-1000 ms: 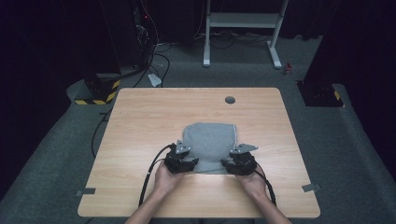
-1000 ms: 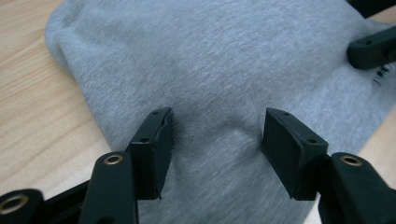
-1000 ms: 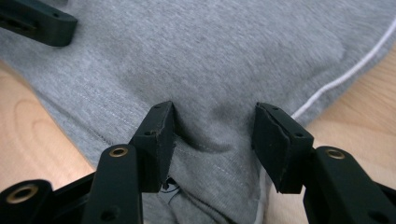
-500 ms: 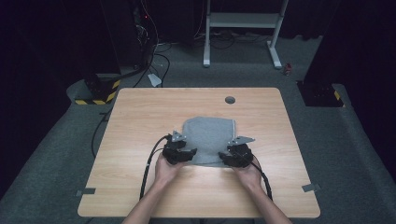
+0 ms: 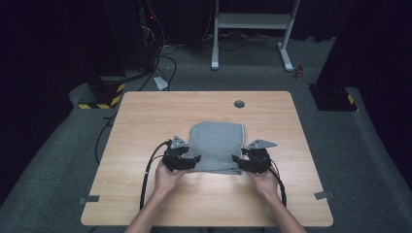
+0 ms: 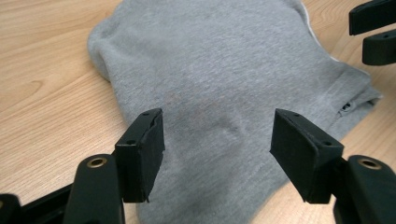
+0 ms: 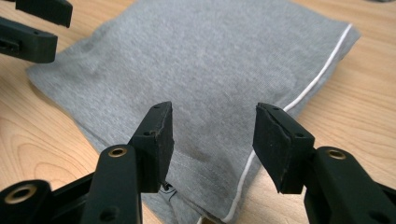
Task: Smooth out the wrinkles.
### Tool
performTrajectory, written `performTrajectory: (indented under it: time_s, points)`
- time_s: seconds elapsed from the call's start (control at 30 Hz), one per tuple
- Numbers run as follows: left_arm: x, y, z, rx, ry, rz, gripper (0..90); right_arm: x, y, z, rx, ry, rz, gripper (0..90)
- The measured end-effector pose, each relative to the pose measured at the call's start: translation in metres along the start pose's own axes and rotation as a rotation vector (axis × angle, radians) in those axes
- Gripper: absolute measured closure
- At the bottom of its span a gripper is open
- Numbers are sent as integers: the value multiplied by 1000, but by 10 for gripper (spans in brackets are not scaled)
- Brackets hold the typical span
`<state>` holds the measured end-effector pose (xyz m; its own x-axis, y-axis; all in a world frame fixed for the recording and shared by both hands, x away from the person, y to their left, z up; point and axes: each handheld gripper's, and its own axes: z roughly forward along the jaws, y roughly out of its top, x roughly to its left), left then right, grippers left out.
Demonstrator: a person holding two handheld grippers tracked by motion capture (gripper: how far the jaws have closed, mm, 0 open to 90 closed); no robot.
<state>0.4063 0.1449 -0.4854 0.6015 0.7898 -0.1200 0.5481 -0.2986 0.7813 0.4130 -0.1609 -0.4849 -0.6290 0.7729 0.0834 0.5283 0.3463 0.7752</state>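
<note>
A grey folded garment (image 5: pixel 216 145) with a thin white seam lies flat at the middle of the wooden table (image 5: pixel 145 121). My left gripper (image 5: pixel 197 159) hovers at its near left corner. In the left gripper view the jaws (image 6: pixel 217 144) stand open above the cloth (image 6: pixel 224 70); they have just been opening and nothing is pinched between them. My right gripper (image 5: pixel 235 160) hovers at the near right corner. In the right gripper view it (image 7: pixel 212 140) is open over the fabric (image 7: pixel 210 60) and the white seam, gripping nothing.
A round cable hole (image 5: pixel 239 103) sits in the table behind the garment. On the dark floor beyond are a white stand (image 5: pixel 252 34), cables and a yellow-black striped box (image 5: pixel 102 94). Bare wood surrounds the cloth on all sides.
Both grippers have lifted and shifted slightly away from the table's near edge, along the cloth's near end. The left jaws now stand wider apart. The garment lies still.
</note>
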Motion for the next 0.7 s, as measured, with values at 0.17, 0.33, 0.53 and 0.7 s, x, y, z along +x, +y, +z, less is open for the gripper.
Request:
performTrajectory:
  time_s: [0.17, 0.33, 0.53, 0.7]
  points:
    - [3, -3, -11, -28, -8, -2, 337, -1, 0, -8, -25, 2, 7, 474]
    - [6, -5, -23, -54, -7, -13, 337, -3, -2, -17, -46, 2, 14, 472]
    - [8, -8, -33, -70, -7, -20, 334, -6, -5, -27, -56, 0, 26, 468]
    - [11, -13, -42, -70, -1, -24, 333, -7, -10, -35, -62, -7, 30, 468]
